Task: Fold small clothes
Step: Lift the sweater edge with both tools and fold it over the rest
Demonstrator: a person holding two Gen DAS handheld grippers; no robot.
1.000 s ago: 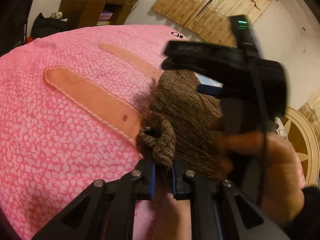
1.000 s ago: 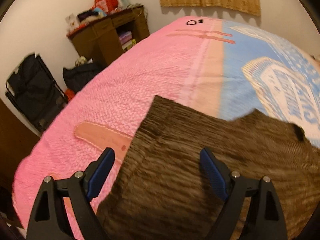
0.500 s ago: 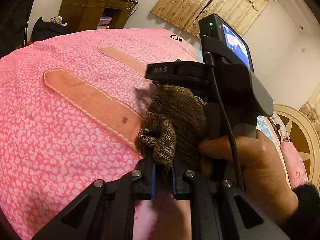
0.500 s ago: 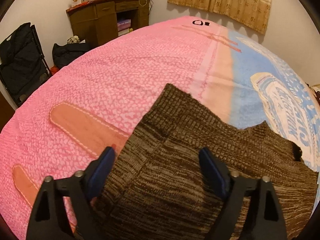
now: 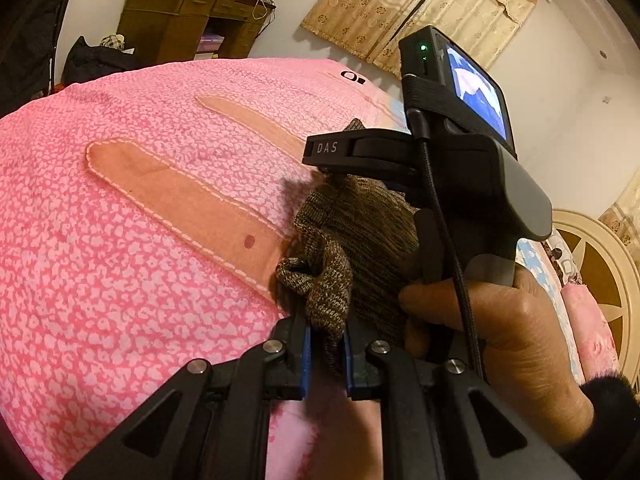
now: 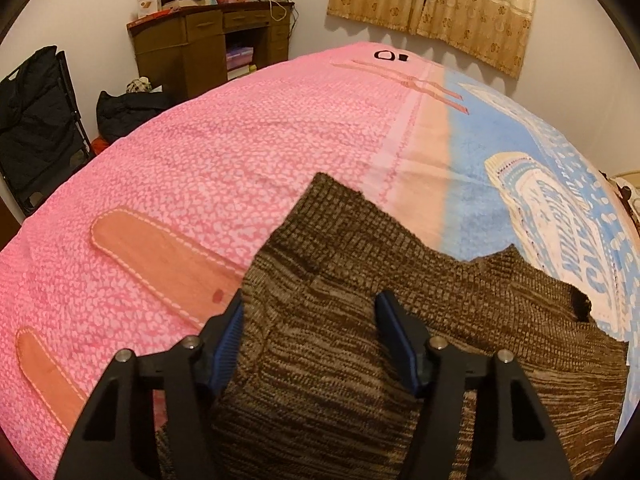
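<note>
While a bunched corner of the sweater is pinched between the pressed-together jaws of the left gripper, the jaws of the right gripper are closing, with knit fabric lying between them but not yet pressed by the pads. The sweater is spread on the bed, its long axis running from the near left edge away toward the right, over the pink and blue cover. A raised fold straddled by the right jaws lies directly ahead of them, so the right hand is judged nearer to the next grasp.

In the left view the right gripper's body and the hand holding it are shown; the sweater's full outline is seen only in the right view.
</note>
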